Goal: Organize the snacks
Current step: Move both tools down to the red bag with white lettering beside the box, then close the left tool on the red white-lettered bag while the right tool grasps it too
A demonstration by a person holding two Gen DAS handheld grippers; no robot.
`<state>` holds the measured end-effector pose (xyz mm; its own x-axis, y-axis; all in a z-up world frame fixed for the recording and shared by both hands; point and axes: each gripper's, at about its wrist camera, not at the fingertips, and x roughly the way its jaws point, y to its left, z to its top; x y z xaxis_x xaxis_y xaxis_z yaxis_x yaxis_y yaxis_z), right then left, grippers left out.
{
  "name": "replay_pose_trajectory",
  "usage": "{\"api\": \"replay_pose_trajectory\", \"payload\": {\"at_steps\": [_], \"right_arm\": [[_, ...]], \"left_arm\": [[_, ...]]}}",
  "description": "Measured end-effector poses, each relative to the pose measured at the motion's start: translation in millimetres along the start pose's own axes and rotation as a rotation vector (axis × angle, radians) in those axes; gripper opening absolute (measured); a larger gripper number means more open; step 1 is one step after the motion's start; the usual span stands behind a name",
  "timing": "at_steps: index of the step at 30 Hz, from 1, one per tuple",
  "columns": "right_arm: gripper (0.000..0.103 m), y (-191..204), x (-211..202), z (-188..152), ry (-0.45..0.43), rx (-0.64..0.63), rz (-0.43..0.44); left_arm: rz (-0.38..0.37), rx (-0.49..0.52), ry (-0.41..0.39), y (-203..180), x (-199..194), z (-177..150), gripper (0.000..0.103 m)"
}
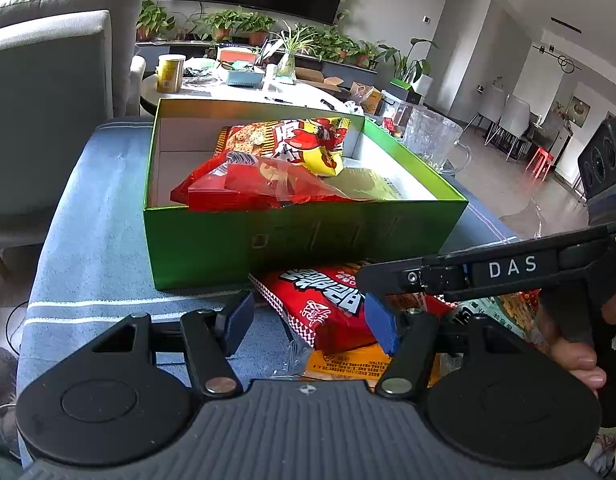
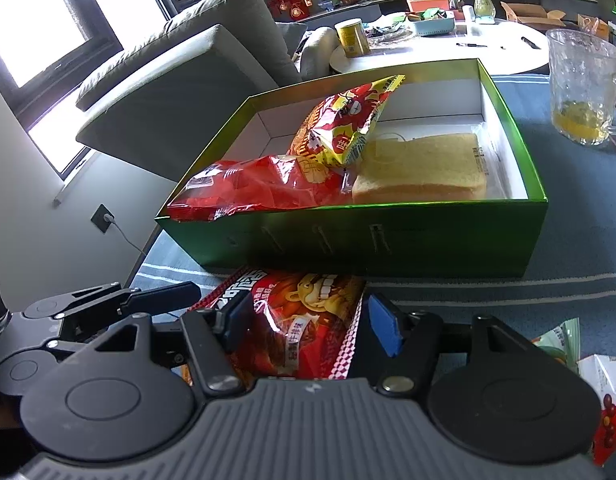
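A green open box (image 1: 308, 236) (image 2: 388, 236) stands on the blue striped cloth. It holds a red snack bag (image 1: 243, 188) (image 2: 251, 192), a yellow-red bag (image 1: 291, 140) (image 2: 344, 124) and wrapped bread (image 2: 424, 168). A red snack packet (image 1: 324, 304) (image 2: 299, 324) lies in front of the box. My left gripper (image 1: 308, 320) is open above the packet's near left part. My right gripper (image 2: 308, 328) is open with its blue pads on either side of the packet; in the left wrist view it (image 1: 488, 272) reaches in from the right.
More snack packets lie at the right (image 2: 604, 384) and under the red packet (image 1: 348, 364). A glass jug (image 2: 580, 84) stands right of the box. A grey armchair (image 1: 47, 80) is at the left, a white cluttered table (image 2: 448, 48) behind.
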<state>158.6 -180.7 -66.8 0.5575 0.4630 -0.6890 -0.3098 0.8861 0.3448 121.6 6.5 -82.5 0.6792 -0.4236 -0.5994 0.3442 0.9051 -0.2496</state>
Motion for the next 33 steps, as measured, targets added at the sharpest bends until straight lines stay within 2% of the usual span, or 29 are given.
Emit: {"api": "replay_pose_trajectory", "payload": {"at_steps": [9, 14, 16, 20, 24, 33], "right_arm": [[0.069, -1, 4, 4, 0.015, 0.014, -0.004], [0.068, -1, 7, 6, 0.032, 0.027, 0.022], [0.067, 0, 7, 7, 0.048, 0.026, 0.055], [0.067, 6, 4, 6, 0.04, 0.002, 0.059], [0.066, 9, -6, 6, 0.009, 0.004, 0.074], [0.067, 29, -45, 15, -0.127, -0.077, 0.089]], "left_arm": [[-0.023, -0.022, 0.011, 5, 3, 1, 0.059], [-0.057, -0.031, 0.024, 3, 7, 2, 0.059], [-0.05, -0.017, 0.023, -2, 6, 2, 0.059], [-0.033, 0.004, 0.008, -8, 2, 3, 0.059], [-0.023, 0.028, -0.032, -16, -11, 7, 0.059], [-0.022, 0.094, -0.157, -39, -46, 23, 0.059]]}}
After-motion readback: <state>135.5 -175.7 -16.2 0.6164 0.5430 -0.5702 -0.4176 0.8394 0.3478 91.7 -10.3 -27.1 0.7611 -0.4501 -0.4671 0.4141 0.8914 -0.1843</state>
